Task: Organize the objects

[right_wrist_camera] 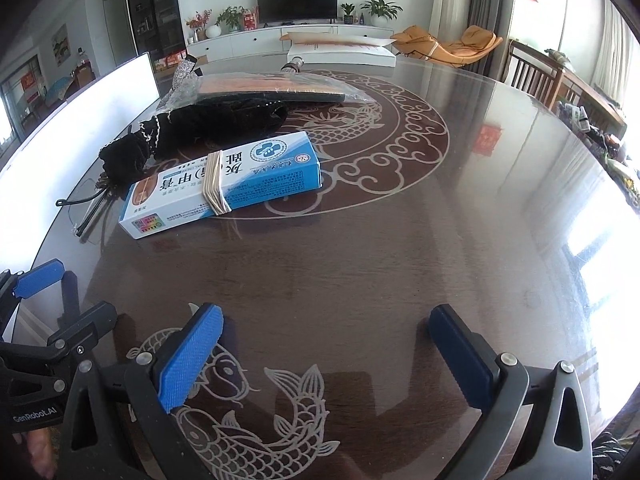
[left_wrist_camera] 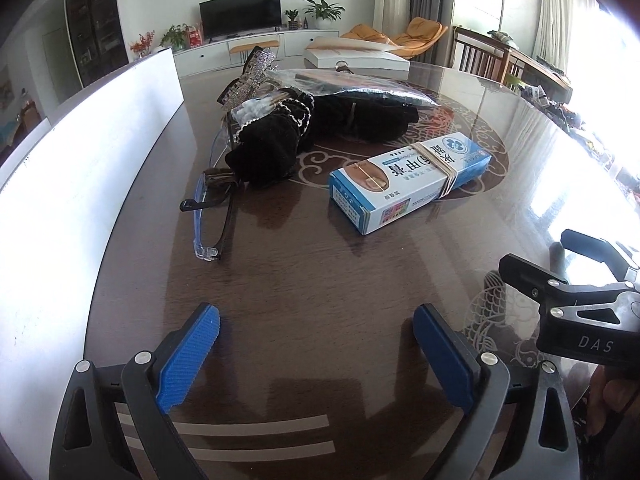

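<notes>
A blue and white medicine box (left_wrist_camera: 408, 184) bound with rubber bands lies on the dark round table (left_wrist_camera: 320, 272); it also shows in the right wrist view (right_wrist_camera: 224, 184). Behind it lie a black fabric pouch (left_wrist_camera: 280, 148), glasses (left_wrist_camera: 214, 216), a sparkly bow clip (left_wrist_camera: 252, 76), cotton swabs (left_wrist_camera: 256, 106) and a flat plastic-wrapped pack (left_wrist_camera: 360, 88). My left gripper (left_wrist_camera: 316, 354) is open and empty, near the table's front. My right gripper (right_wrist_camera: 326, 350) is open and empty over the fish pattern, and shows at the right of the left wrist view (left_wrist_camera: 576, 280).
A white board (left_wrist_camera: 80, 168) stands along the table's left side. A white box (right_wrist_camera: 340, 54) sits at the far edge. Wooden chairs (right_wrist_camera: 536, 72) stand at the right. The table (right_wrist_camera: 400, 240) is glossy with fish and cloud patterns.
</notes>
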`<state>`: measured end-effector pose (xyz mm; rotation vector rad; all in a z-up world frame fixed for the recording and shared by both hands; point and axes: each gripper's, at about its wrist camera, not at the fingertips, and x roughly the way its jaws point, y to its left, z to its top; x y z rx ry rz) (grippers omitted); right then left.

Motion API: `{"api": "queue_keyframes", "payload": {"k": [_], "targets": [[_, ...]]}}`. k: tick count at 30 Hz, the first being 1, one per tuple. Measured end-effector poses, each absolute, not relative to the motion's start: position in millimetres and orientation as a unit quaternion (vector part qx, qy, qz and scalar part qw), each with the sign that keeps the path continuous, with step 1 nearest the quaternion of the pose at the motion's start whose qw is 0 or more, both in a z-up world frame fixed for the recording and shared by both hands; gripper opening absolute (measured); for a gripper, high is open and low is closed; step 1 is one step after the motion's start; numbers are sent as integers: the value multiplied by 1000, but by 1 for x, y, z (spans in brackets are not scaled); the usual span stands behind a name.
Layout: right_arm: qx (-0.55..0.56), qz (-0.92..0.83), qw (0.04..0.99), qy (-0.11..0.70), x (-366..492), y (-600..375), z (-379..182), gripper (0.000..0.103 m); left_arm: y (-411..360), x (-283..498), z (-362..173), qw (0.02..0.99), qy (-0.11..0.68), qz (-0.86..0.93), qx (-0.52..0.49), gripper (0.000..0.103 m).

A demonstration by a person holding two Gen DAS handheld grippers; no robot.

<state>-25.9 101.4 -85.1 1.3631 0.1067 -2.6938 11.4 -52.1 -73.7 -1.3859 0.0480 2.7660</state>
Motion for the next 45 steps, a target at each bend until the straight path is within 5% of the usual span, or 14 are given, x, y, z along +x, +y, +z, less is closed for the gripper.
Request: {"api": "queue_keyframes", "payload": {"k": [45], "targets": [[432,-900,55,33,-19,100,-86,103,-53,6,-75,14,11,895,-445,103]]}}
